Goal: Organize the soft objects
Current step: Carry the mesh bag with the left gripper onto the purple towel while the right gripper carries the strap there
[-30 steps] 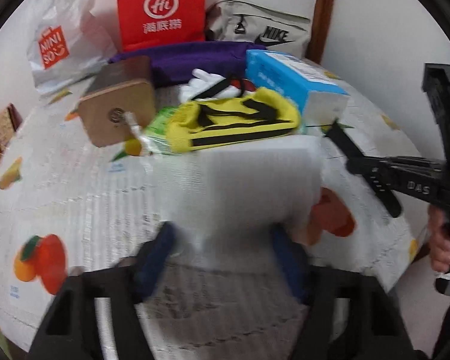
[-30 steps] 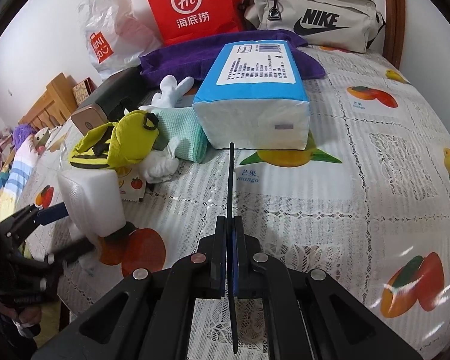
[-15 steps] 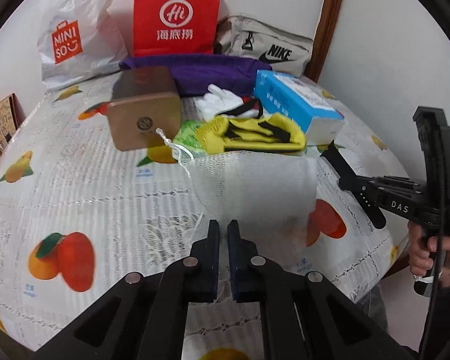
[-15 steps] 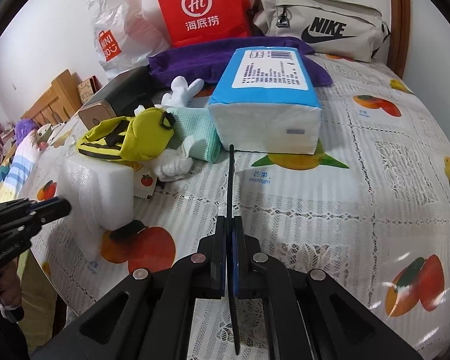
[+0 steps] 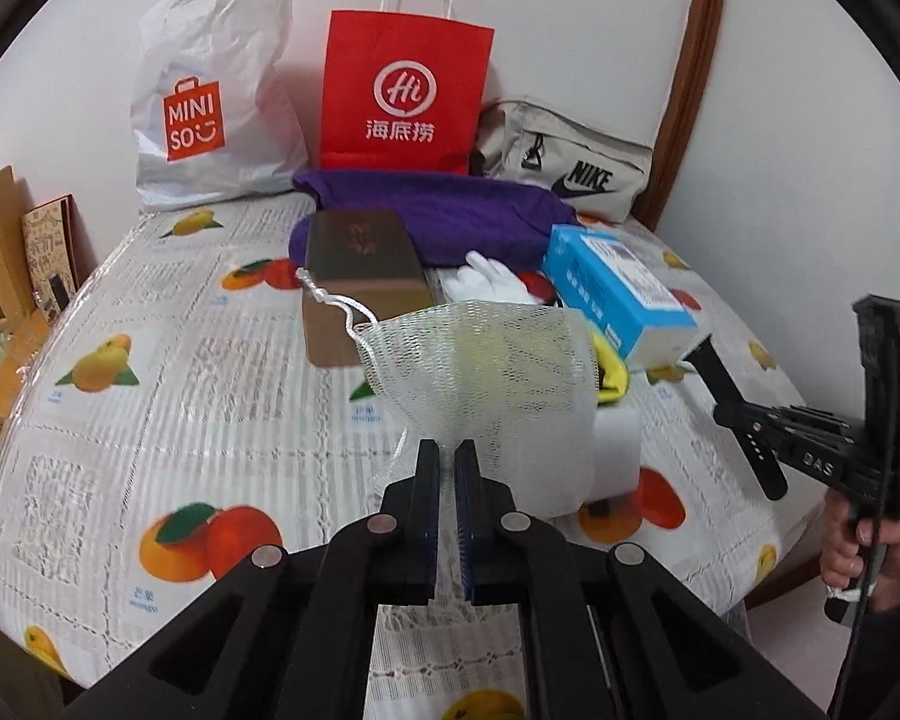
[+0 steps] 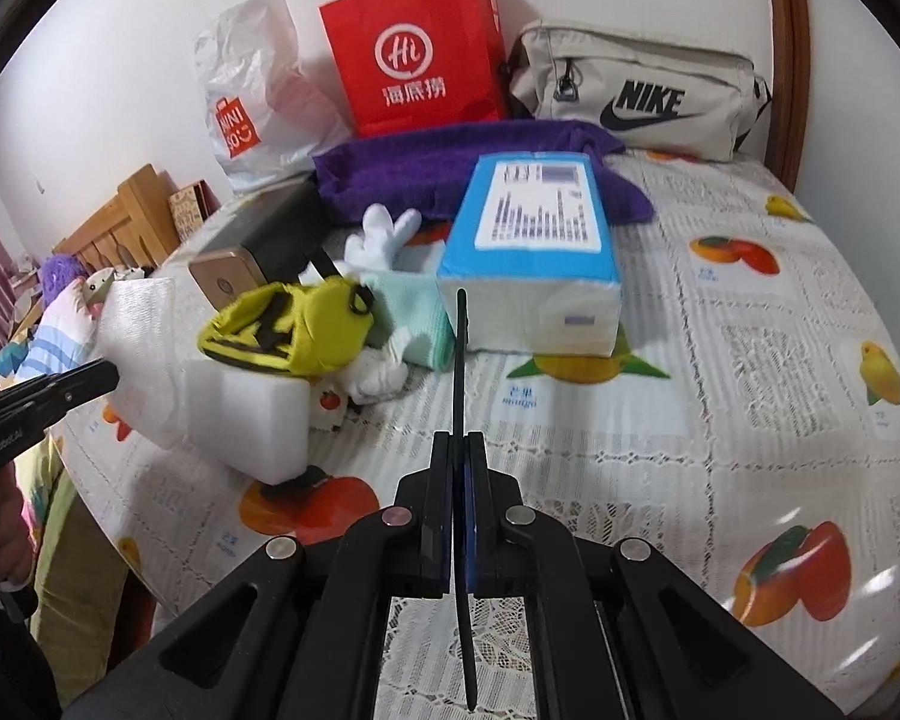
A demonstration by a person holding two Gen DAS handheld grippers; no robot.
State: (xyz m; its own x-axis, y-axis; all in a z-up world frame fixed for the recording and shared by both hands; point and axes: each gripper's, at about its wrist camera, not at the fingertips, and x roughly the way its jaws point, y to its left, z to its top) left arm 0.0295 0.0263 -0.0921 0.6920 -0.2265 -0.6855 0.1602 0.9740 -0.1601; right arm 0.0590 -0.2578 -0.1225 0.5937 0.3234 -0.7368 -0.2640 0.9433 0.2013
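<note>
My left gripper is shut on a white mesh bag and holds it up, empty, above the table. A white foam block lies on the tablecloth under it; the left wrist view shows its corner. My right gripper is shut on a thin black strap that stands up between its fingers. A yellow and black pouch, a mint green cloth and white gloves lie in a pile beside a blue tissue pack.
A brown box, a purple towel, a red paper bag, a white MINISO bag and a beige Nike bag stand at the back. The table's edge lies near the foam block.
My left gripper let go of the foam block, shut on the mesh bag and lifted it clear. The foam block now lies on the table. The right gripper barely moved.
</note>
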